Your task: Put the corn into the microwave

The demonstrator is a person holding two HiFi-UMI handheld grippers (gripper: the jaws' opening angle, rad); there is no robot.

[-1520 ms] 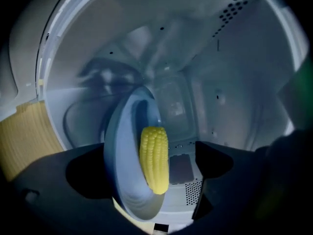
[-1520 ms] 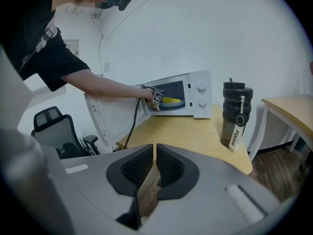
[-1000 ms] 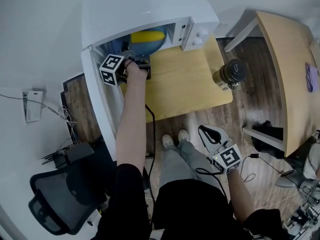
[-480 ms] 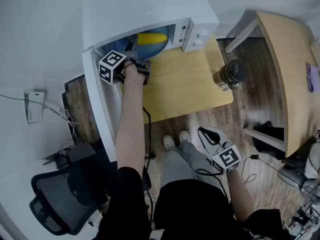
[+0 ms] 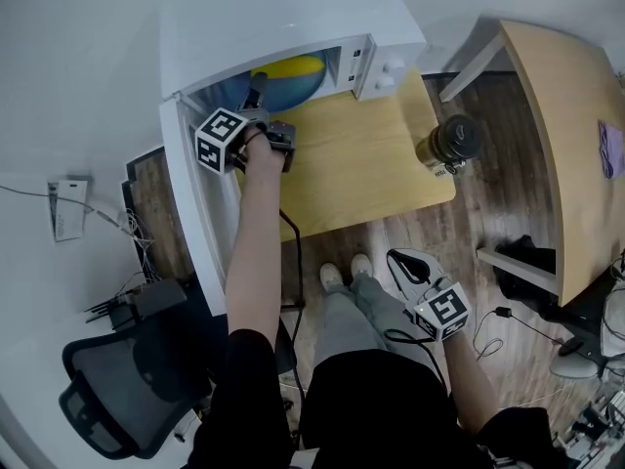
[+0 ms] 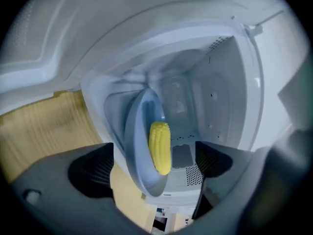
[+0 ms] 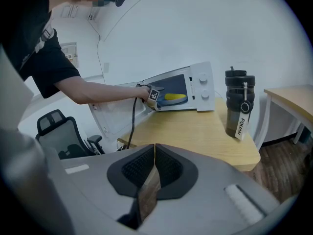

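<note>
Hovering my left tool (image 6: 154, 168) at microwave (image 5: 293, 18) mouth, upper centre; jaws just opened wide, clear of corn (image 6: 160, 143) on plate (image 6: 133, 146) inside. Right tool (image 7: 154, 174) shut, empty.

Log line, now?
left tool: jaws just opened, nothing gripped | yellow corn cob: on blue plate in white microwave | right tool: shut

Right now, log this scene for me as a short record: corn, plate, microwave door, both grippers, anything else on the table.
corn: lying on the blue plate, inside the microwave
microwave door: open
left gripper: at the cavity mouth, jaws apart and just been opening; plate seen between them, pads off it
right gripper: held low, off the table, shut, empty
bottle: upright on the wooden table, right of the microwave
</note>
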